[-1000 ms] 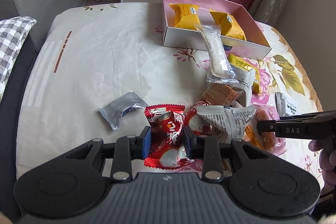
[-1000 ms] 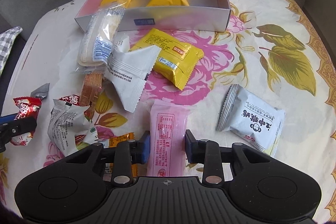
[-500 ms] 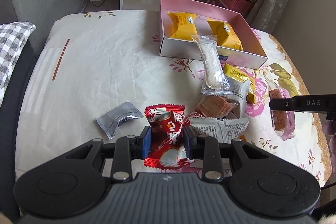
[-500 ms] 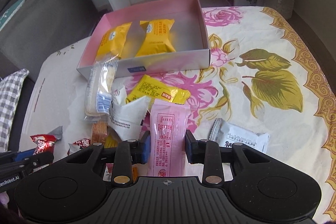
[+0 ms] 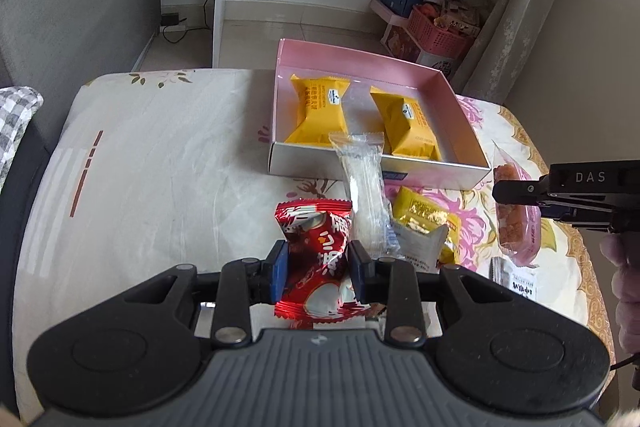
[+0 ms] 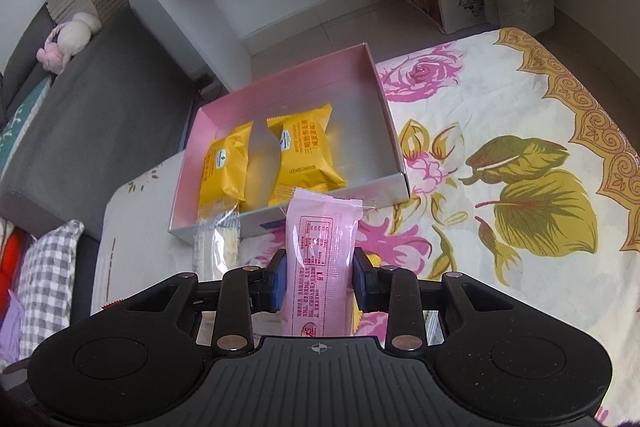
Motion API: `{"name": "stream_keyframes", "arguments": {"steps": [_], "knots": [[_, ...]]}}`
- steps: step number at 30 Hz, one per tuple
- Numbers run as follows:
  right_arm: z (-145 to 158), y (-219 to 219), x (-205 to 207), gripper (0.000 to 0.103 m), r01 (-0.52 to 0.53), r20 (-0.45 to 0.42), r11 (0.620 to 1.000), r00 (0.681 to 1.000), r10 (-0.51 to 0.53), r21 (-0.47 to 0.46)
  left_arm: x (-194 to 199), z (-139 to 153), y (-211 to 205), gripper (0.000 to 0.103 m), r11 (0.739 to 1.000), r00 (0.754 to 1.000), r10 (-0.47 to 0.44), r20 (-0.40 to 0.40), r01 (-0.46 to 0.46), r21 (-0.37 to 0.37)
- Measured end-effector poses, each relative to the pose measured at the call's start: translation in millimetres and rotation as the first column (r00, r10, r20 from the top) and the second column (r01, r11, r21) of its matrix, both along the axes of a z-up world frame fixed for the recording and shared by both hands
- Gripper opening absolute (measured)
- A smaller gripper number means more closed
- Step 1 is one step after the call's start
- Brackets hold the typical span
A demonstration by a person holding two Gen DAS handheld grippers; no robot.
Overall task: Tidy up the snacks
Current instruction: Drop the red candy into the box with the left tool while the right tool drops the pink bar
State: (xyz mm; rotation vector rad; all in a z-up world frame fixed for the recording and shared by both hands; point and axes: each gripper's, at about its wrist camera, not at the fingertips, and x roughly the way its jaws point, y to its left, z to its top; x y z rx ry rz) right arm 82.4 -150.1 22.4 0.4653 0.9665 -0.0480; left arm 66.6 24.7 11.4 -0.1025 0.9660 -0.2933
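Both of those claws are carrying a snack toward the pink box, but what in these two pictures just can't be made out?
- Left wrist view: the lower end of the red packet sits behind the left gripper body.
- Right wrist view: the pink packet in the right gripper hides part of the pink box front wall.
- Right wrist view: print on the yellow packets is too small to read.
- Left wrist view: the white packet is partly covered.

Two yellow packets lie in the pink box; red and pink snacks held aloft

Three yellow packets, one pink box
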Motion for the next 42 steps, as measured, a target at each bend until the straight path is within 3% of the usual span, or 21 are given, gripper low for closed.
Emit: {"name": "stream_keyframes", "arguments": {"steps": [18,24,30,42], "knots": [[-16,-39,41,0.031,0.121,0.148,0.991,0.98,-0.129,0.063,77,6,-57,0.029,0.999,0.994,-0.049,0.1,0.048,0.014],[-20,-42,49,0.032,0.119,0.218,0.992,0.968,-0.128,0.051,104,-4,-76,0.029,0.998,0.992,-0.066,0.104,0.068,-0.011],[-28,-43,55,0.032,0.111,0.253,0.992,0.96,-0.121,0.054,120,-18,-91,0.029,0.999,0.996,-0.047,0.076,0.045,0.028],[-41,-52,62,0.034,0.124,0.257,0.991,0.957,-0.135,0.056,132,-27,-102,0.03,0.997,0.997,-0.045,0.062,0.041,0.059]]}}
